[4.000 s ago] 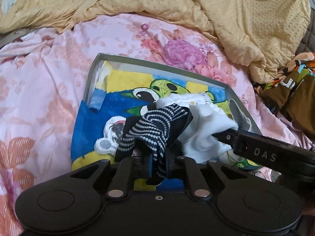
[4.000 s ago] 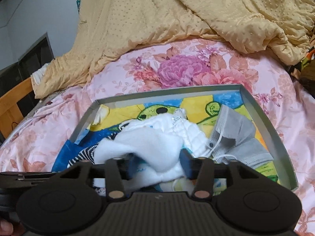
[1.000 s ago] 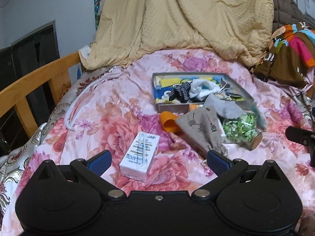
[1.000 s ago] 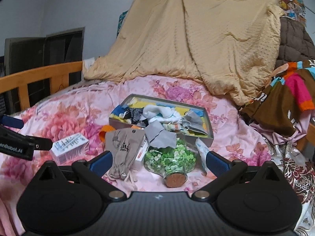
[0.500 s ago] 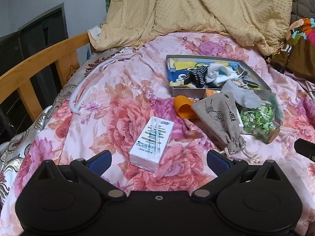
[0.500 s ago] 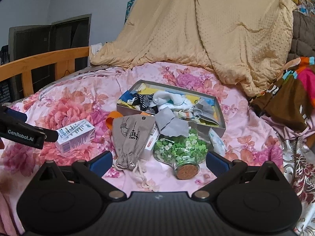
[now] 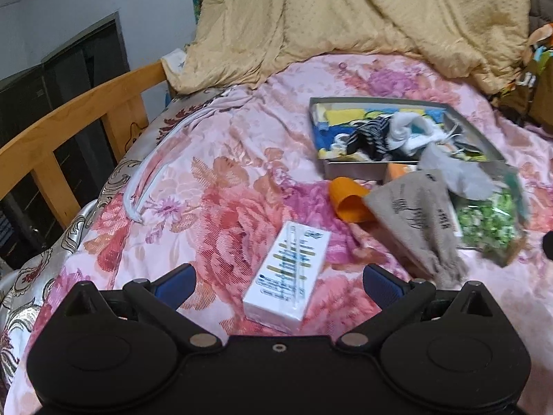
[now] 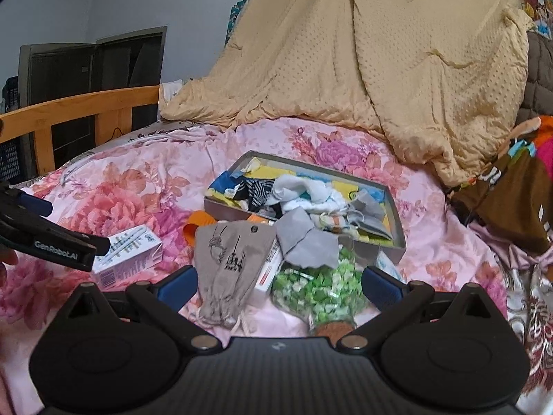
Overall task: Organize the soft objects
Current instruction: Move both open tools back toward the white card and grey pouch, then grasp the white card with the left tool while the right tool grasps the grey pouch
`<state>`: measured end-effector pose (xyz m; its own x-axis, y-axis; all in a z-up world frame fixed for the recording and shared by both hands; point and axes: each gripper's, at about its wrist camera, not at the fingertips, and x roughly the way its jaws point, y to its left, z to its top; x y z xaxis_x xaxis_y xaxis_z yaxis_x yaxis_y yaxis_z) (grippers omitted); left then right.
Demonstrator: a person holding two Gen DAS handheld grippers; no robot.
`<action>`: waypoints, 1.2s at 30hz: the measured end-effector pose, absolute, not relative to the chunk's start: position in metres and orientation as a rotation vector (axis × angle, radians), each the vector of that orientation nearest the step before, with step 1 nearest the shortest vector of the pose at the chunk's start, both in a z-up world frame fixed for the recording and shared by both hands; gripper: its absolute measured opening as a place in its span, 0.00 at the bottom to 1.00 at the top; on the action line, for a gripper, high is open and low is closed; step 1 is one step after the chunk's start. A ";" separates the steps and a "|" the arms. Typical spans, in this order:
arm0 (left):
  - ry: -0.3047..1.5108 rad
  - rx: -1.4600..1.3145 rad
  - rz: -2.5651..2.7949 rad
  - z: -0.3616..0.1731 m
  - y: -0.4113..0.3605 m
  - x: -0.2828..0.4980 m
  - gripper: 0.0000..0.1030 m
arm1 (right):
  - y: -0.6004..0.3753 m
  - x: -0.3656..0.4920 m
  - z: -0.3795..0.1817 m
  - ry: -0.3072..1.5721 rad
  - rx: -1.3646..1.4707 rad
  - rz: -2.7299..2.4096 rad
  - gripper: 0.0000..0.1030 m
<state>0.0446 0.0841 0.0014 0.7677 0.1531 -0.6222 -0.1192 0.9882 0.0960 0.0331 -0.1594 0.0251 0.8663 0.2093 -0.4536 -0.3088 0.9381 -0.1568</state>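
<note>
Both grippers have pulled back from the tray since four seconds ago, when each was clamped on a soft piece over it; half a second ago the left one hung slightly farther from the box than it does now. The left gripper (image 7: 278, 282) hangs low over the bed with its jaws spread wide and nothing between them; one white rectangular cardboard box with printed lines (image 7: 288, 273) lies on the pink floral bedspread (image 7: 207, 186) right in the gap, untouched. The right gripper (image 8: 278, 282) is likewise wide open and empty, level and facing the heap. Between its blue-padded fingertips (image 8: 382, 282) lie one beige drawstring cloth pouch with a black drawing (image 8: 230, 259) and one clear glass jar of green and white paper bits with a cork stopper (image 8: 318, 287), both lying on their sides. From the right wrist view the left gripper's fingers reach in at the left edge, just beside the white box.

One loose grey cloth piece (image 8: 306, 242) drapes over the jar's far end and touches the tray's near wall. One orange plastic cup (image 7: 349, 204) lies tipped beside the pouch. Beyond them sits one shallow grey metal tray with a cartoon-printed bottom (image 8: 397, 214), holding the sorted soft things: one black-and-white striped sock (image 8: 257, 190), a white fluffy bundle (image 8: 297, 190) and a grey face mask (image 8: 368, 207), piled touching one another. Farthest back, one tan dotted blanket (image 8: 345, 69) is heaped, with a wooden bed rail (image 7: 69, 121) at the left.
</note>
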 end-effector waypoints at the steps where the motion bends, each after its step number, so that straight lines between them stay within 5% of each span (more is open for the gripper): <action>1: 0.686 0.052 0.148 0.000 0.086 0.049 0.99 | -0.159 0.035 0.025 0.443 -0.231 0.270 1.00; 36: 0.805 0.270 -0.117 -0.045 0.096 0.128 0.98 | -0.091 0.105 -0.063 0.427 -0.609 0.445 1.00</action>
